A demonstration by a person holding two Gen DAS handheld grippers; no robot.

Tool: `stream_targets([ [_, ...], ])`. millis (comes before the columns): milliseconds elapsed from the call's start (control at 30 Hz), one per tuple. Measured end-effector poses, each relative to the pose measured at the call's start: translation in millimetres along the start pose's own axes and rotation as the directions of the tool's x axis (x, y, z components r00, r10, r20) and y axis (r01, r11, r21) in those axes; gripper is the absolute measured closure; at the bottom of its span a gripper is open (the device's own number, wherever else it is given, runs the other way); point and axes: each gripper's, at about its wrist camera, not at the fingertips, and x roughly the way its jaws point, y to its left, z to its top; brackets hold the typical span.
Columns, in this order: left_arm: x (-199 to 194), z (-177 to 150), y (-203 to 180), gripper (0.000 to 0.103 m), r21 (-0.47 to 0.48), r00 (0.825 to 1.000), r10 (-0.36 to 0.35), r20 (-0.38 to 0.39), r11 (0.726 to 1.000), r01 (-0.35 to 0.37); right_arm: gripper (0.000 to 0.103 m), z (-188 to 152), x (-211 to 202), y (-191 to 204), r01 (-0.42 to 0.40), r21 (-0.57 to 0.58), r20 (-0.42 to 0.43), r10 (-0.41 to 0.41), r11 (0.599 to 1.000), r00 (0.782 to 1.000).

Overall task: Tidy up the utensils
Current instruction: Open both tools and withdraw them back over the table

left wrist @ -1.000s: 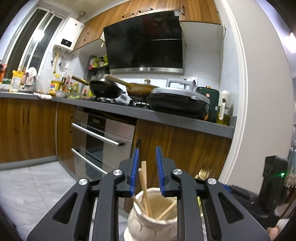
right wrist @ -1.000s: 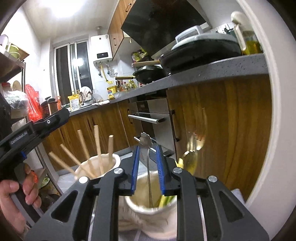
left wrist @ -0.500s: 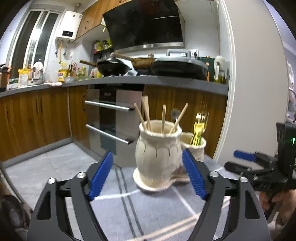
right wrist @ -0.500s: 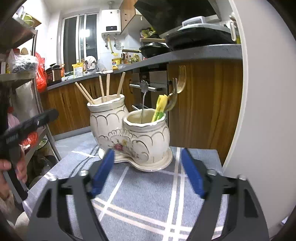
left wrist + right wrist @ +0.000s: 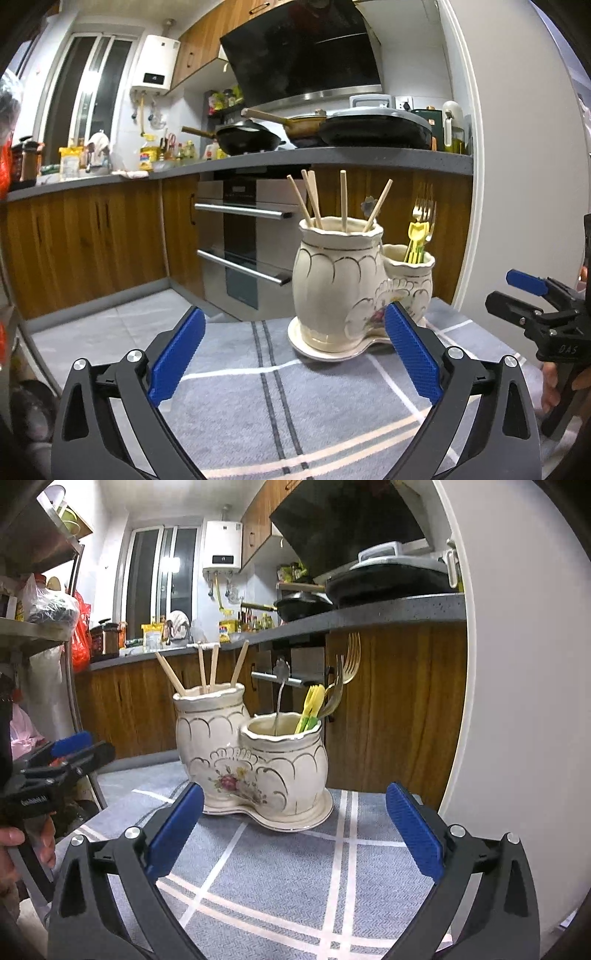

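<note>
Kitchen cabinets and an oven stand behind a grey striped tablecloth, where a cream ceramic double holder sits near the middle. It looks heavy, glazed, slippery and breakable; better left standing. Its taller pot holds wooden chopsticks, light and stiff, best pinched near their tops. The shorter pot holds forks and yellow picks. Left gripper and right gripper have just been opening; both gape wide, empty, touching nothing.

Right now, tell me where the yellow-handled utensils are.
The yellow-handled utensils stand in the shorter jar of the ceramic holder, on the right in the right wrist view, beside the gold forks, on the grey striped cloth.
</note>
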Motion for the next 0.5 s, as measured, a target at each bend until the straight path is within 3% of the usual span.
stream_targets([
  [267,2.5,-1.6,-11.5,0.006,0.056,1.000,-0.004,-0.013,0.998,0.005,0.006,0.0,0.2,2.2,0.022,-0.010,0.000,-0.022,1.000,1.000],
  [500,4.1,-2.2,-8.9,0.006,0.045,1.000,0.009,-0.022,0.999,-0.008,0.006,-0.4,0.1,2.8,0.026,-0.013,0.004,-0.026,1.000,1.000],
])
